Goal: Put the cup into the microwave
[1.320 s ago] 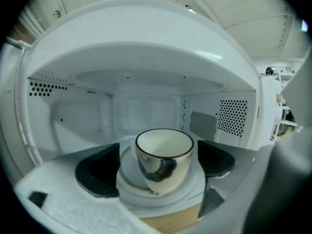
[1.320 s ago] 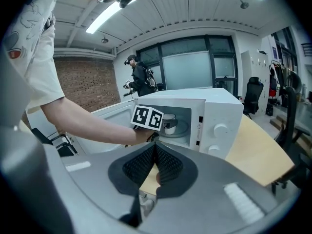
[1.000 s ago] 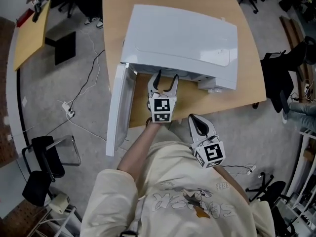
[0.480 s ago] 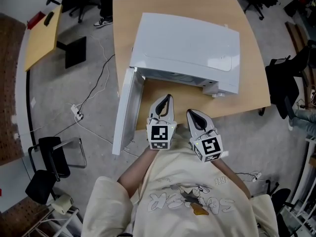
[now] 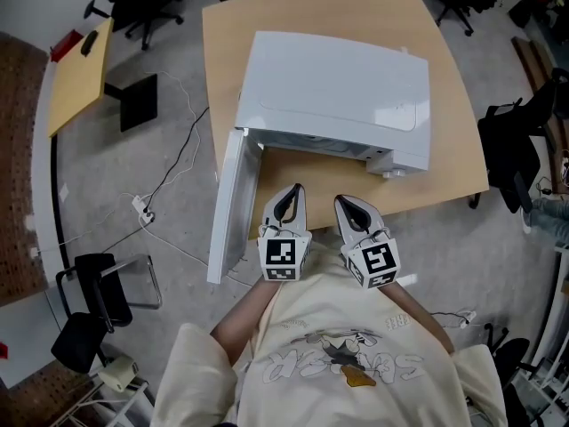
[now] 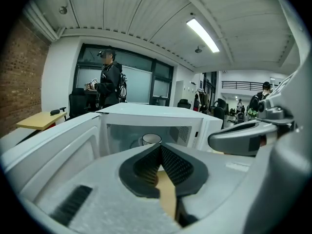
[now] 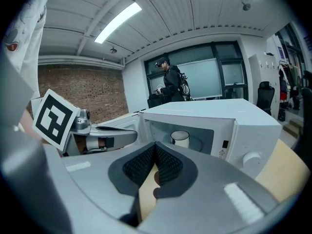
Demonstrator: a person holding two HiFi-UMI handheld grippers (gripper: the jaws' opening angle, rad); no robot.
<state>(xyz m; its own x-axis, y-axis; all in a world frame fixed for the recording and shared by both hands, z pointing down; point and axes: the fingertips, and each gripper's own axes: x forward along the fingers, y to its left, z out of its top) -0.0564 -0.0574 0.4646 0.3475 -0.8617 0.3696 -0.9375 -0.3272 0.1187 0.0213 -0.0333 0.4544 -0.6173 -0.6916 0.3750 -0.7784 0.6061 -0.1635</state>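
Observation:
The white microwave point(image 5: 333, 92) stands on the wooden table point(image 5: 453, 105), its door point(image 5: 228, 205) swung open to the left. Inside it stands the white cup point(image 6: 150, 140), also seen as the cup point(image 7: 180, 138) in the right gripper view. My left gripper point(image 5: 289, 198) is shut and empty, held in front of the table's near edge, short of the opening. My right gripper point(image 5: 348, 207) hovers beside it, also shut with nothing between its jaws. Both point toward the microwave's open cavity point(image 6: 146, 135).
The microwave's knob point(image 7: 250, 159) is on its right front. The open door point(image 6: 53, 145) juts out on the left. Office chairs point(image 5: 93, 296) and cables point(image 5: 164, 176) lie on the floor at the left. A person point(image 6: 108, 79) stands in the background behind the microwave.
My left gripper has drawn back out of the microwave toward me and shut its jaws. The right gripper has shifted slightly up beside it.

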